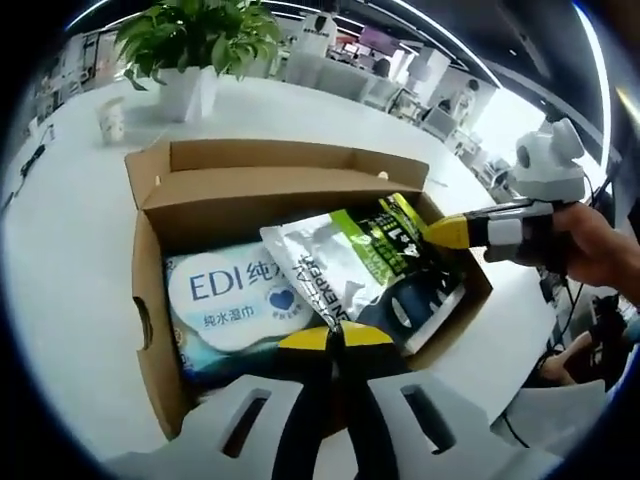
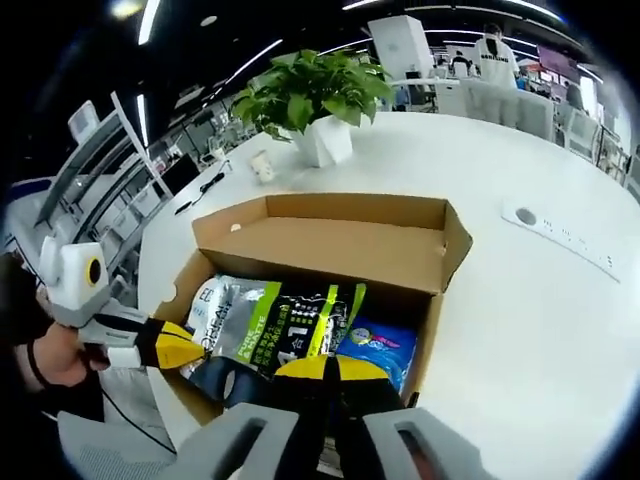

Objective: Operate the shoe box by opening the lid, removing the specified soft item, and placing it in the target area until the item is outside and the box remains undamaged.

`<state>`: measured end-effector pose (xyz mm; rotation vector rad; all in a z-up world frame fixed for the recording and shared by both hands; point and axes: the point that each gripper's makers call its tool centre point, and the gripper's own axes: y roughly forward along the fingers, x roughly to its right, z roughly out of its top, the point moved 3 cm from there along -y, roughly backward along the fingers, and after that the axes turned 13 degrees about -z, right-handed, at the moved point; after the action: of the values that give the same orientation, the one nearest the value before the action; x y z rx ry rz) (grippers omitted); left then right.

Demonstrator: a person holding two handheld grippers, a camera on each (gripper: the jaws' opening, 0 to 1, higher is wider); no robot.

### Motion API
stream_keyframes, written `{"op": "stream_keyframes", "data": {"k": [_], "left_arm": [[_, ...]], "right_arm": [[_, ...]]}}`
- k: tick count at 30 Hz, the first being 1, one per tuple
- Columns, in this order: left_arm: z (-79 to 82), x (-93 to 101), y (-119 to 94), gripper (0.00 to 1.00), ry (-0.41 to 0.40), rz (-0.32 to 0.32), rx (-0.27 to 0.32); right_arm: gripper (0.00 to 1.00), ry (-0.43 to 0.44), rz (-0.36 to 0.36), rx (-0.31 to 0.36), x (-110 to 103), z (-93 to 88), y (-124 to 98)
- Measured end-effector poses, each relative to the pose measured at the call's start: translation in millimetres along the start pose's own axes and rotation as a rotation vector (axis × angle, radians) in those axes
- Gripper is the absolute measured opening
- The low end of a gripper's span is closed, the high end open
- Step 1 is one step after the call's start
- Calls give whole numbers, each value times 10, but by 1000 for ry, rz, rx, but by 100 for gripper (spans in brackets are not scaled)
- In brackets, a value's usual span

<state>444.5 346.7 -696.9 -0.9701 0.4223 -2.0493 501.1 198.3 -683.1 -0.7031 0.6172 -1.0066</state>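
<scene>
A broad white desk (image 1: 70,300) carries everything, its far edge giving onto an open office with white chairs and desks. Near the desk's middle sits the brown cardboard shoe box (image 1: 150,330), its hinged lid (image 1: 290,160) folded back and standing up along the far side, so the inside lies open. In the right gripper view the same box (image 2: 440,300) shows its lid (image 2: 340,215) raised toward the far edge of the desk. Inside the box, a white, green and dark soft pouch with printed lettering (image 1: 370,265) lies slanted on top of the other contents, one corner lifted over the box's right rim; beneath and left of it rests a flat white and blue pack of wet wipes (image 1: 225,300). In the right gripper view the pouch (image 2: 290,330) lies across the box's near half, with a blue packet (image 2: 380,345) beside it. Beyond the box, toward the desk's far edge, stands a leafy green plant in a white pot (image 1: 195,50), and near it a small white cup (image 1: 112,120). The left gripper (image 1: 335,335), yellow-tipped, has its jaws pressed together over the near edge of the pouch; whether they pinch the pouch I cannot tell. The right gripper (image 2: 325,370) likewise shows its jaws closed tight at the pouch's near edge, the grip itself unclear.
</scene>
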Motion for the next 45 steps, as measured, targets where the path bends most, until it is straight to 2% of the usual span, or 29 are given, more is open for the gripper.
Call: {"op": "stream_keyframes", "data": {"k": [9, 24, 39, 45], "left_arm": [[30, 22, -28, 1, 12, -3, 13], [154, 152, -91, 1, 37, -12, 47], [244, 381, -57, 1, 80, -43, 57], [284, 541, -8, 1, 103, -66, 56]], "right_arm": [[0, 14, -1, 14, -6, -2, -49], [0, 41, -14, 57, 32, 19, -267], [0, 72, -46, 91, 180, -40, -511], [0, 104, -62, 112, 300, -59, -646]]}}
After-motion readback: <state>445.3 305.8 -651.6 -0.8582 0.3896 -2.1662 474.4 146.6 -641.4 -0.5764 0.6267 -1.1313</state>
